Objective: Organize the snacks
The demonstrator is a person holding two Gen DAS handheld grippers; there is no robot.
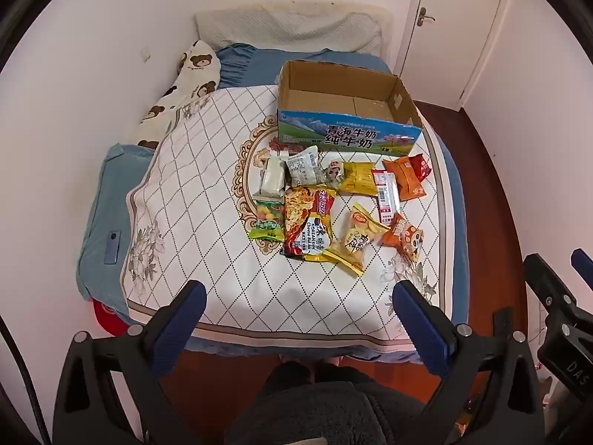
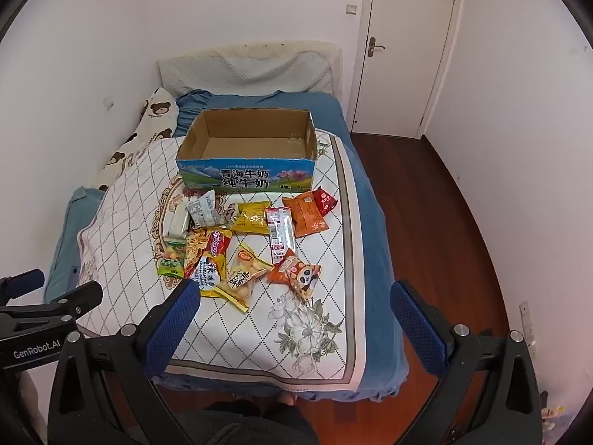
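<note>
You stand at the foot of a bed (image 2: 370,200) with both grippers held above its near edge, angled down at it. Your left gripper (image 1: 298,298) has its blue-padded jaws spread wide with nothing between them; your right gripper (image 2: 294,298) is equally wide and holds nothing.

The snacks lie in a loose cluster on a white quilted cover (image 2: 122,200) with a diamond grid and flower print. Behind them, farther up the bed, sits an empty cardboard milk carton box (image 2: 244,176) with a blue printed front, its top open.

In the cluster, nearest you, is a clear packet of round biscuits (image 2: 242,274) with yellow ends, beside an orange packet with a panda face (image 2: 296,272). To their left lies a red and yellow Korean cheese noodle packet (image 2: 207,257), and left of that a small green candy packet (image 2: 171,261). Closer to the box are a white wrapped bar (image 2: 179,220), a white packet with a printed label (image 2: 202,211), a yellow packet (image 2: 254,217), a long red and white packet (image 2: 280,235), an orange packet (image 2: 305,215) and a small red packet (image 2: 326,200).

A bear-print pillow (image 2: 155,115) lies along the wall to the left.
</note>
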